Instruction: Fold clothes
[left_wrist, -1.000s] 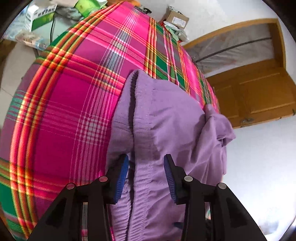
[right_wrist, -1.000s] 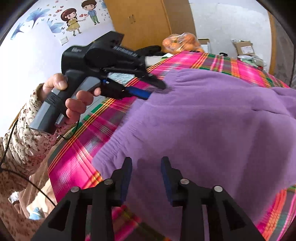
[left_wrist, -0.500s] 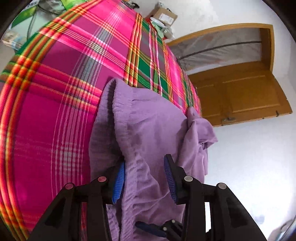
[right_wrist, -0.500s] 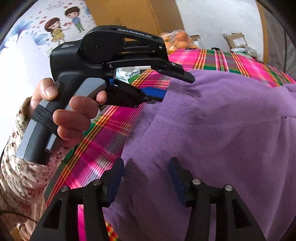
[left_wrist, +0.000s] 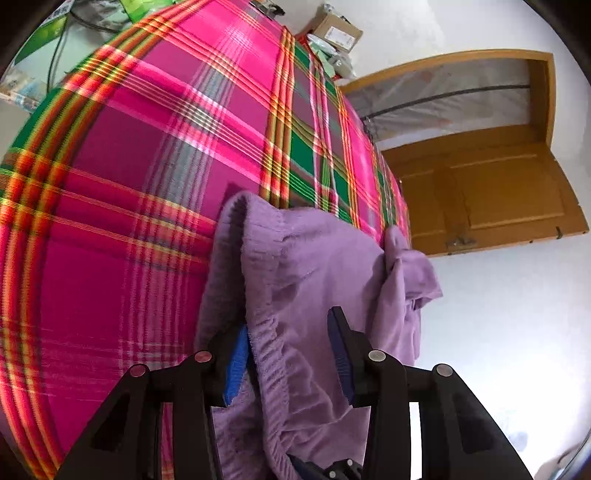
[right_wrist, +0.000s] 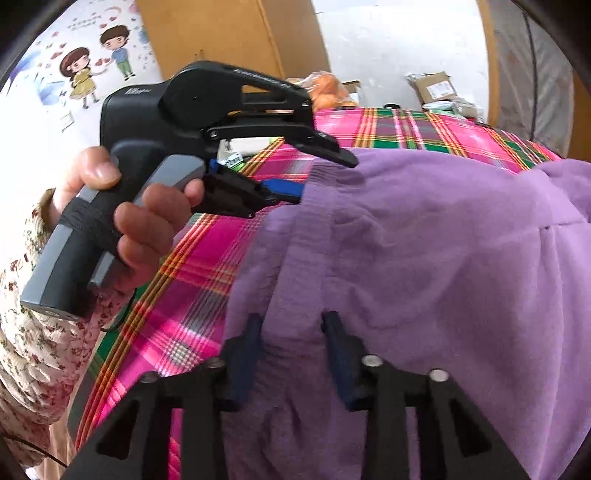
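A purple fleece garment (left_wrist: 314, 258) (right_wrist: 443, 240) lies on the pink plaid tablecloth (left_wrist: 129, 166) (right_wrist: 207, 266), its elastic waistband toward me. My left gripper (left_wrist: 286, 325) (right_wrist: 321, 175), held by a hand (right_wrist: 147, 221), has one finger slipped inside the waist opening. The top layer sits loosely between its jaws, which stand apart. My right gripper (right_wrist: 291, 321) presses its tips into the garment beside the waistband. Its jaws are closing around a raised fold of the fabric.
The garment's far end hangs over the table's edge (left_wrist: 413, 288) toward a white floor. A wooden door (left_wrist: 498, 192) stands beyond. A cardboard box (left_wrist: 338, 33) (right_wrist: 434, 86), a bag of oranges (right_wrist: 325, 85) and small packets lie at the table's far end.
The right gripper has moved in close to the left one at the waistband; its jaws widened, then narrowed around a fold. The left gripper shifted with the waistband still between its jaws.
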